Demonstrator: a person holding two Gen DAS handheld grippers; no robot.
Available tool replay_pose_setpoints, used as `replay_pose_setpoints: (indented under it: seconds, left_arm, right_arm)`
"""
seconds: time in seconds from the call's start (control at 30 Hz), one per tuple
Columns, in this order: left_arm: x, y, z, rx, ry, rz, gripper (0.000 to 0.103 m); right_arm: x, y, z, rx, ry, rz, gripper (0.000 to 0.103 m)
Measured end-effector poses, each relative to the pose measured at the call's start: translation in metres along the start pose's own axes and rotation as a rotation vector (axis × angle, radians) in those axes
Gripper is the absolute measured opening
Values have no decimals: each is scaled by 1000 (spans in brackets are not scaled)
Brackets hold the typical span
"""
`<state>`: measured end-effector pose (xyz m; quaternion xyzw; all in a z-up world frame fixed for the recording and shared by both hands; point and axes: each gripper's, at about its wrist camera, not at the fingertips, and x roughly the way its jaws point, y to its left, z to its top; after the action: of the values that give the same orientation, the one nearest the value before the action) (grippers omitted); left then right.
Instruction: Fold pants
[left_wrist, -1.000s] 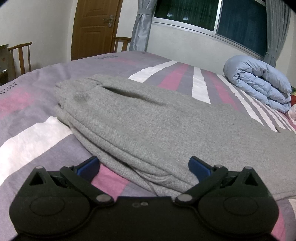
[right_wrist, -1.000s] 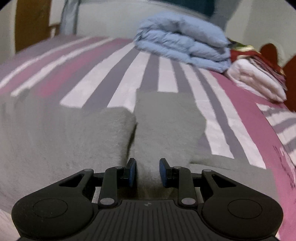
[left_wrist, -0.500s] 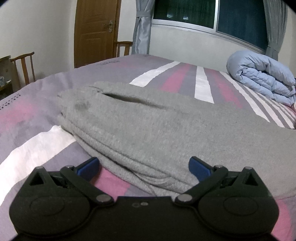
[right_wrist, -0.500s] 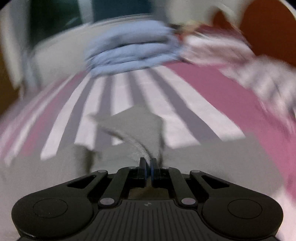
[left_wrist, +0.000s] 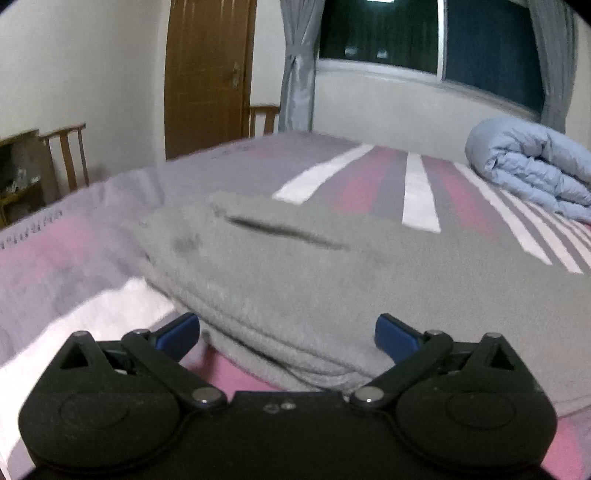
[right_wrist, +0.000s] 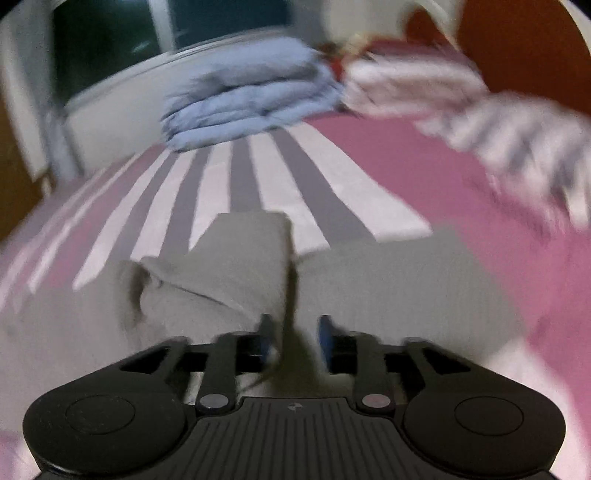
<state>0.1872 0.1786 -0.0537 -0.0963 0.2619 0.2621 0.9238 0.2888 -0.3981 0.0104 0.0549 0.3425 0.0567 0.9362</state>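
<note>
Lying across the striped bed (left_wrist: 92, 258), the gray pants (left_wrist: 332, 280) fill the center, a blue quilt (left_wrist: 532, 166) at 2 o'clock. Left gripper (left_wrist: 287, 334) hovers spread wide at their near edge; right gripper (right_wrist: 294, 334), parted, straddles a raised fold.

your left gripper (left_wrist: 287, 334) sits at the near edge of the pants (left_wrist: 332, 280), fingers spread wide with the folded hem between them. the pants lie on the bed (left_wrist: 92, 258). behind them, at the far right, a rolled duvet (left_wrist: 532, 166) rests on the bed — beyond it, the window (left_wrist: 443, 40). the door (left_wrist: 207, 74) stands at the far left, a chair (left_wrist: 68, 155) left of it. your right gripper (right_wrist: 294, 334) is over a raised fold of the pants (right_wrist: 243, 266) — folded bedding (right_wrist: 251, 107) lies far behind.
</note>
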Motion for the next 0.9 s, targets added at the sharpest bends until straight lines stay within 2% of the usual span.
replay_pose_setpoints:
  seconds: [0.03, 0.13, 0.27, 0.43, 0.47, 0.5, 0.53, 0.67, 0.73, 0.83, 0.9]
  left_arm:
    - [4, 1, 0, -13, 18, -5, 97]
    - [14, 9, -2, -67, 64, -34, 98]
    - [15, 10, -4, -71, 69, -39, 97]
    - [14, 12, -6, -76, 72, -45, 97]
    - [15, 13, -6, -76, 73, -46, 97]
    - [15, 13, -6, -77, 74, -47, 97]
    - [16, 12, -5, -79, 74, -48, 97]
    - [16, 13, -6, -80, 76, -52, 97]
    - [16, 14, -6, -82, 76, -53, 97]
    - [15, 14, -6, -84, 77, -56, 97]
    - [15, 14, -6, -86, 77, -58, 97]
  right_arm:
    - [-2, 11, 2, -70, -19, -9, 48]
    - [5, 46, 9, -260, -53, 0, 49]
    - [39, 88, 12, -473, 3, -2, 49]
    - [82, 106, 7, -594, 74, -13, 48]
    - [87, 107, 7, -602, 71, -19, 39]
    - [91, 105, 9, -585, 67, -15, 22]
    - [92, 101, 14, -533, 64, -19, 5]
    - [50, 56, 47, -209, -77, 15, 5]
    - [18, 19, 61, 19, -150, 35, 5]
    - [-19, -44, 52, 347, -180, 32, 5]
    - [-20, -81, 28, 499, -133, 18, 5]
